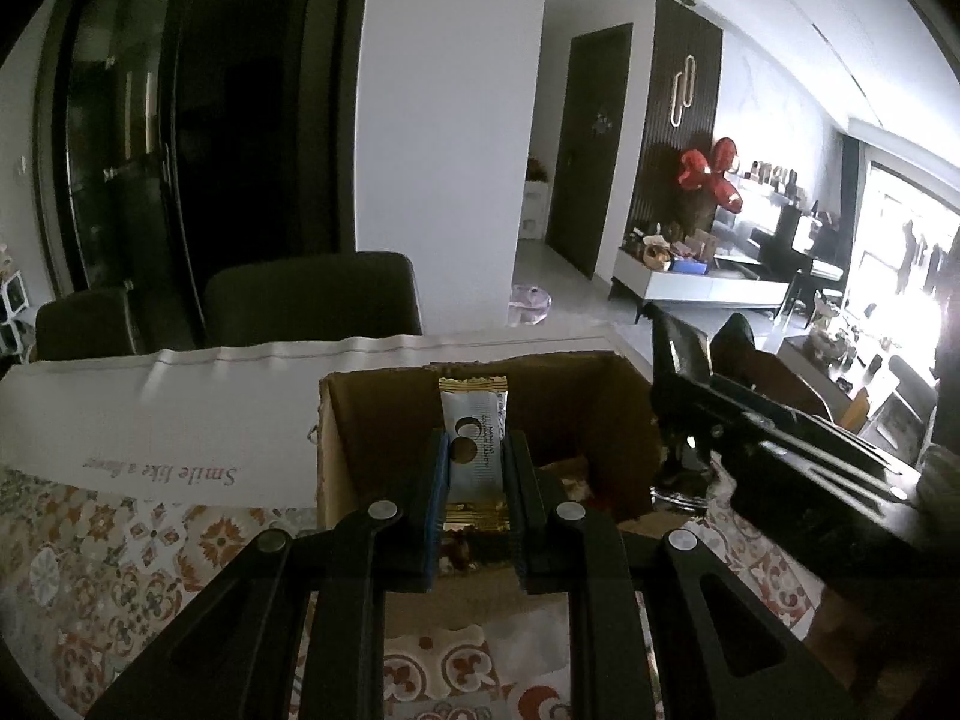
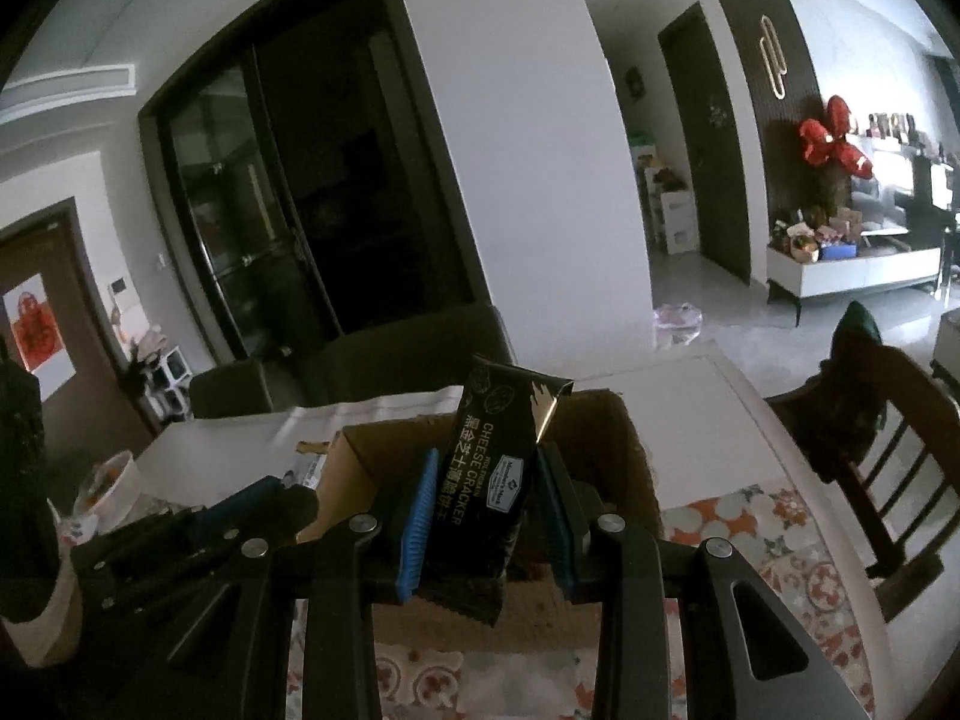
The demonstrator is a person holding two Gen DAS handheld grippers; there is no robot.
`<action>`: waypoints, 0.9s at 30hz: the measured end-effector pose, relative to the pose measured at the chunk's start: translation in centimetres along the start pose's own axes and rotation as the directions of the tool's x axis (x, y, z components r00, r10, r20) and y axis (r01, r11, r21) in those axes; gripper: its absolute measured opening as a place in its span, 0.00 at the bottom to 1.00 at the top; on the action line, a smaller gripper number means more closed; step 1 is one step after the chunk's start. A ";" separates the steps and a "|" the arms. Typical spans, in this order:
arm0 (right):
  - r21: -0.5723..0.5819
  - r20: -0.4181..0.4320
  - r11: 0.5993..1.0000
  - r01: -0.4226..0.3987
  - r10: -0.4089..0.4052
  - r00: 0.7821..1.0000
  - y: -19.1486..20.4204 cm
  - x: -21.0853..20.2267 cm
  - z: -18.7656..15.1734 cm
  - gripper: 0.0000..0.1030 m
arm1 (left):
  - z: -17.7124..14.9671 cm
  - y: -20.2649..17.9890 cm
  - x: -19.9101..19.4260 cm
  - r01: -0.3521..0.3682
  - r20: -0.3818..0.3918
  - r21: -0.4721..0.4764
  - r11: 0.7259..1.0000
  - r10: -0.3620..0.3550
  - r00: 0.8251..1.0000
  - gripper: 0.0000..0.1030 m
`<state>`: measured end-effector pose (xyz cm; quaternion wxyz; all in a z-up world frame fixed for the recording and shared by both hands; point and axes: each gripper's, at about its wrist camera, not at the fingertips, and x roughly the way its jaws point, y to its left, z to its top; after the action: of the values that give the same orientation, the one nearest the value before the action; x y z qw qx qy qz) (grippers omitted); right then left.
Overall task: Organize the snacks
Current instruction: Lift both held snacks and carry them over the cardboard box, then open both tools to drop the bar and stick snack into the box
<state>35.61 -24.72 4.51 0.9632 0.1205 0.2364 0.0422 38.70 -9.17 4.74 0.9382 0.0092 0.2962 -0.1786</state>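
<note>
Left wrist view: left gripper (image 1: 474, 468) tilted down, clenched on white snack packet (image 1: 474, 450) above cardboard box (image 1: 372, 420).
Right wrist view: right gripper (image 2: 486, 510) grasping black cracker packet (image 2: 492, 474) — over the same box.
Hidden: box contents dim — unreadable.

The cardboard box (image 1: 384, 420) floor is mostly hidden behind jaws.

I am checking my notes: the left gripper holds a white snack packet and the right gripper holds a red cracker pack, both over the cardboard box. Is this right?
Not quite: the cracker pack in the right gripper is black, as the right wrist view shows. The left gripper holds the white snack packet, both over the cardboard box.
</note>
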 end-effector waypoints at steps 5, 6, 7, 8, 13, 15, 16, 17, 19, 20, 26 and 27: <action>-0.026 -0.049 1.000 0.011 -0.012 0.999 -0.2 2.7 0.3 0.33 | 0.9 0.5 2.3 -0.004 -0.037 -0.005 1.000 0.004 0.999 0.19; -0.034 -0.059 0.999 0.014 -0.016 0.998 -0.1 3.2 0.3 0.33 | 1.0 0.6 2.7 -0.009 -0.043 -0.005 1.000 0.008 0.999 0.19; -0.038 -0.069 0.999 0.020 -0.023 0.997 -0.1 3.6 0.4 0.33 | 1.1 0.7 3.1 -0.015 -0.049 -0.003 1.000 0.015 0.999 0.19; -0.040 -0.079 0.999 0.026 -0.029 0.996 -0.3 4.0 0.3 0.33 | 1.1 0.7 3.4 -0.023 -0.056 -0.003 1.000 0.023 0.998 0.19; -0.041 -0.121 0.998 0.050 -0.055 0.991 -1.0 5.3 0.3 0.41 | 1.0 1.0 4.0 -0.038 -0.068 -0.007 0.999 0.038 0.997 0.40; -0.036 -0.126 0.998 0.051 -0.056 0.990 -1.4 5.4 0.3 0.53 | 0.8 0.9 3.7 -0.048 -0.063 -0.004 0.999 0.048 0.997 0.41; -0.032 -0.121 0.998 0.053 -0.057 0.991 -1.6 5.1 0.3 0.53 | 0.7 0.8 3.5 -0.063 -0.061 -0.002 0.998 0.062 0.996 0.41; -0.031 -0.113 0.998 0.061 -0.065 0.991 -1.7 5.0 0.3 0.53 | 0.5 0.8 3.2 -0.067 -0.058 0.001 0.998 0.067 0.996 0.41; -0.022 -0.101 0.996 0.086 -0.088 0.991 -1.9 4.3 0.3 0.54 | 0.2 0.7 2.5 -0.064 -0.044 0.006 0.998 0.065 0.997 0.45; -0.014 -0.097 0.997 0.081 -0.082 0.992 -2.1 3.7 0.1 0.53 | 0.0 0.6 2.0 -0.070 -0.032 0.013 0.997 0.070 0.997 0.47; -0.004 -0.067 0.997 0.082 -0.082 0.994 -2.5 0.7 -0.6 0.54 | -1.4 -0.6 -1.5 -0.070 0.039 0.056 0.996 0.068 0.997 0.53; -0.007 -0.059 0.997 0.082 -0.082 0.995 -2.5 0.1 -0.9 0.54 | -1.6 -0.8 -2.0 -0.062 0.047 0.062 0.996 0.059 0.997 0.54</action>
<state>35.33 -26.91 3.12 0.9570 0.1071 0.2697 0.0068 36.01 -9.05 4.65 0.9489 0.0439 0.2686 -0.1594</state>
